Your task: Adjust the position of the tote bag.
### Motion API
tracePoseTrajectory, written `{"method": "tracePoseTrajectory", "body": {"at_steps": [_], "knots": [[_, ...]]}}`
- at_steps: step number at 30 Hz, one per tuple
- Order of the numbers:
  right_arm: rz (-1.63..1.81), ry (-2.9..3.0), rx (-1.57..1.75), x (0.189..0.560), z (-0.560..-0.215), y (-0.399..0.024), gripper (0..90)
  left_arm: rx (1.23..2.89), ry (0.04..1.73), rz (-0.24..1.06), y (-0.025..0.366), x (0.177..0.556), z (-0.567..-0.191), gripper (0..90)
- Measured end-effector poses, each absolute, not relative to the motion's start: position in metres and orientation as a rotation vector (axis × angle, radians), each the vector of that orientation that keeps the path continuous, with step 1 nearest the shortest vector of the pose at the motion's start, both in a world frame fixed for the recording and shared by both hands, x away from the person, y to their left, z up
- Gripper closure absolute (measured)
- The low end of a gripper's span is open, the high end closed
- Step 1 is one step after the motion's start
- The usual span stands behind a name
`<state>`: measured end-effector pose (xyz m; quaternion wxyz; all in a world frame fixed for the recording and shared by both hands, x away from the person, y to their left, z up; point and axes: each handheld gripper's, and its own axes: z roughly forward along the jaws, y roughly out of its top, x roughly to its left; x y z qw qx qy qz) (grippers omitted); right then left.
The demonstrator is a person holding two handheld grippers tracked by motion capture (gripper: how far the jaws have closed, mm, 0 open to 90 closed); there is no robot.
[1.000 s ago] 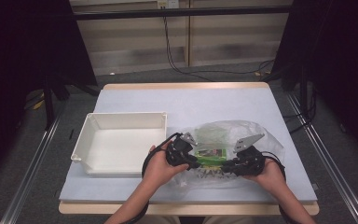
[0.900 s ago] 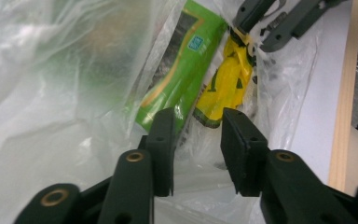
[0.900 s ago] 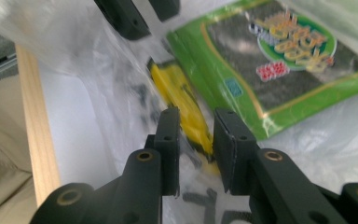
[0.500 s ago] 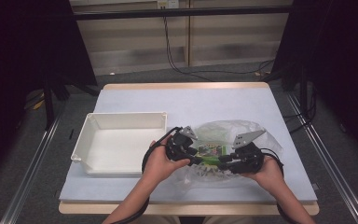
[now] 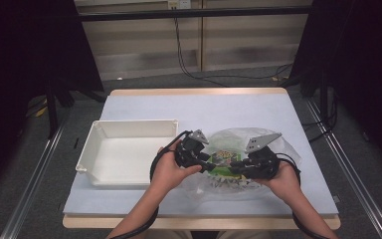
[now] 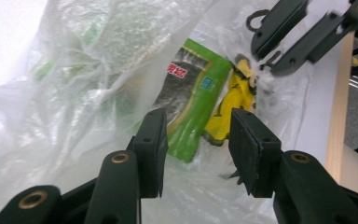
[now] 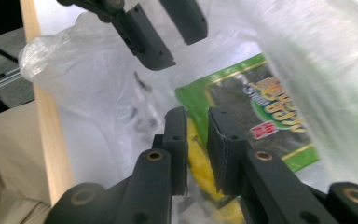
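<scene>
A clear plastic bag [image 5: 263, 137] lies crumpled on the table's near right. Inside it are a green seaweed packet [image 5: 222, 158] and a yellow packet [image 6: 233, 102]. My left gripper [image 5: 210, 162] reaches into the bag's mouth from the left. Its jaws have just been opening and stand apart above the green packet [image 6: 191, 102], touching nothing. My right gripper [image 5: 235, 167] faces it from the right. Its jaws have just been closing to a narrow gap over the yellow packet [image 7: 200, 163], and no pad visibly presses on anything. The bag [image 7: 98, 93] film surrounds both.
An empty white tray [image 5: 129, 128] stands left of the bag, beside my left hand. The table's wooden near edge [image 7: 46, 140] runs just behind the bag. Blue-grey table surface [image 5: 204, 107] stretches beyond the bag to the far edge.
Both hands have shifted slightly away from the near edge, the right one lifting a little. The bag has been drawn into a rounder heap between the grippers.
</scene>
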<state>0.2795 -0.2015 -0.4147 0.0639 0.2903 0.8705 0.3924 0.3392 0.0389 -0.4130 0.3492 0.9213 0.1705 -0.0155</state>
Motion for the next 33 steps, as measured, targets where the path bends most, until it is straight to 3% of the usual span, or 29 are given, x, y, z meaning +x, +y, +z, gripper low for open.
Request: {"method": "tracePoseTrajectory", "body": {"at_steps": [15,33], "knots": [[1.283,2.420,1.212,0.320,-0.415,-0.238,87.2,2.437,0.491,-0.046,0.043,0.365,-0.415,75.2],[1.174,2.313,1.400,0.359,-0.447,-0.245,90.0,2.466,0.570,0.005,0.042,0.391,-0.424,78.9]]}}
